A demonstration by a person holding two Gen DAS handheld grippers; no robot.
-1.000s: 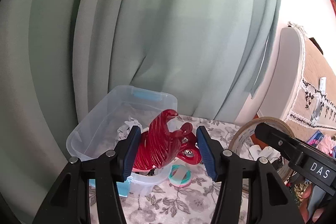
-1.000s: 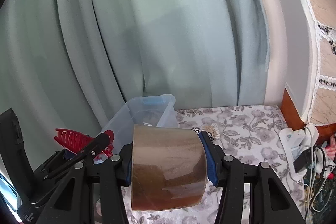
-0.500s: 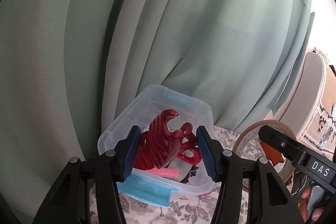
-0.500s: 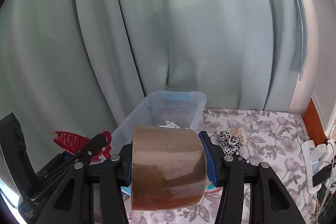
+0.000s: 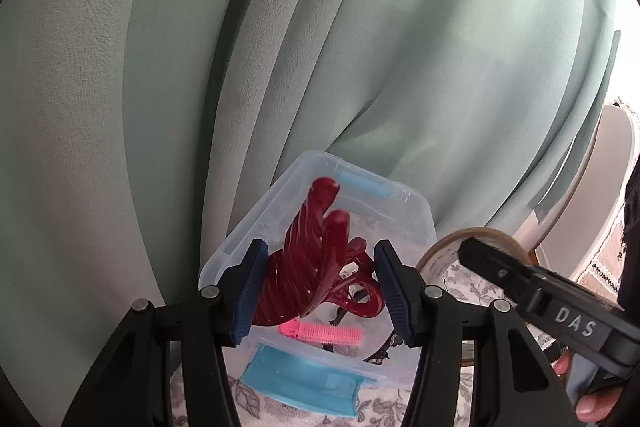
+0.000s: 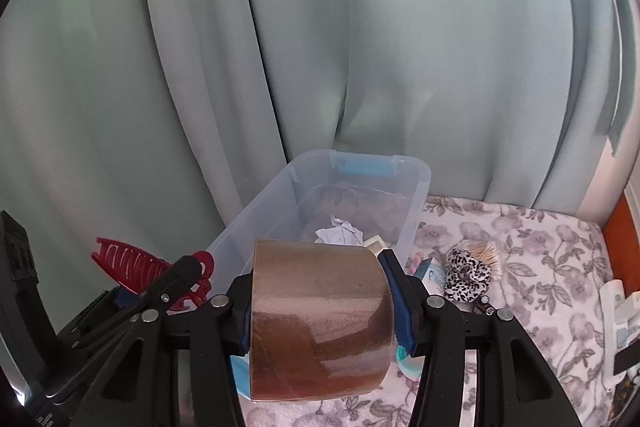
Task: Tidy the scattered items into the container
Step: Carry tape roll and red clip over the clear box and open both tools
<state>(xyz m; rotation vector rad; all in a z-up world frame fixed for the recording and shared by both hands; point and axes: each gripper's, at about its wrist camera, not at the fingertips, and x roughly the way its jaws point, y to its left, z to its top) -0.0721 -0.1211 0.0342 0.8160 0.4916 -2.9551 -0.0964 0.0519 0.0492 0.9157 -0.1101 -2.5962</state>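
Note:
My left gripper is shut on a dark red hair claw clip, held above the near end of a clear plastic container with blue latches. A pink hair clip lies inside the container. My right gripper is shut on a wide roll of brown packing tape, just short of the container. The container holds crumpled white paper. In the right wrist view the red clip and the left gripper show at the lower left. The tape roll shows at the right of the left wrist view.
A green curtain hangs right behind the container. On the floral cloth to the right lie a black-and-white scrunchie, a bundle of toothpicks and a small blue packet. White plugs and cables sit at the far right.
Both grippers have moved forward and down toward the container, each still holding its item. The container now looks larger, and the red clip is over its near end.

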